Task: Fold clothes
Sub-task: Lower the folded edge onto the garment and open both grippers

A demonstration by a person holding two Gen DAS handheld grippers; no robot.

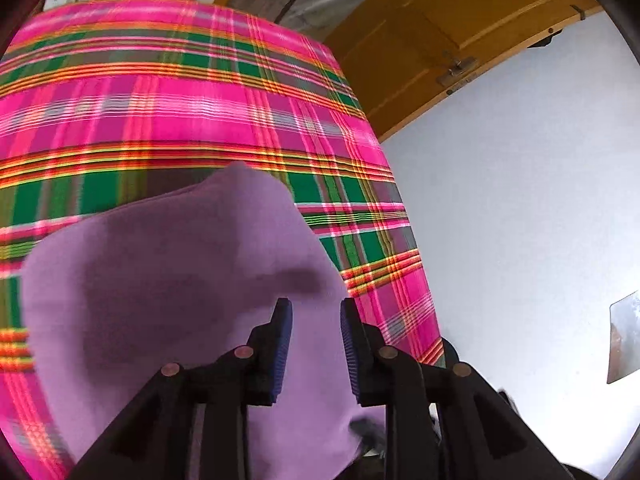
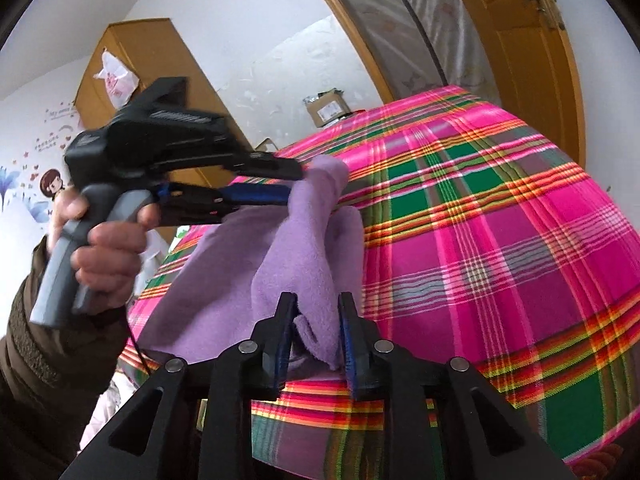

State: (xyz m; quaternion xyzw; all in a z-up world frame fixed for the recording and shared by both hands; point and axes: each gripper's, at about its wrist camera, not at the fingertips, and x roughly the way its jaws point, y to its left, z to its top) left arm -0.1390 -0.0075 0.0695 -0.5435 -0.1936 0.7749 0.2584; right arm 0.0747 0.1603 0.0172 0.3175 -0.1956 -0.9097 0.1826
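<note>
A lilac fleece garment [image 1: 180, 280] lies bunched on a bed with a pink, green and orange plaid cover [image 1: 160, 100]. My left gripper [image 1: 316, 316] hovers over the garment's right part, jaws apart, with nothing pinched between the blue pads. In the right wrist view the left gripper [image 2: 296, 184] is seen from the side, its tips at a raised peak of the garment [image 2: 296, 248]. My right gripper [image 2: 316, 308] stands near the bed's front edge with a fold of the fleece lying loosely between its parted pads.
A person's hand [image 2: 108, 256] in a brown sleeve holds the left gripper. The plaid cover [image 2: 480, 220] stretches away to the right. A wooden wardrobe [image 2: 132, 60], a cardboard box [image 2: 328, 110], a plastic-wrapped mattress [image 2: 432, 32] and a yellow door [image 1: 440, 40] stand beyond the bed.
</note>
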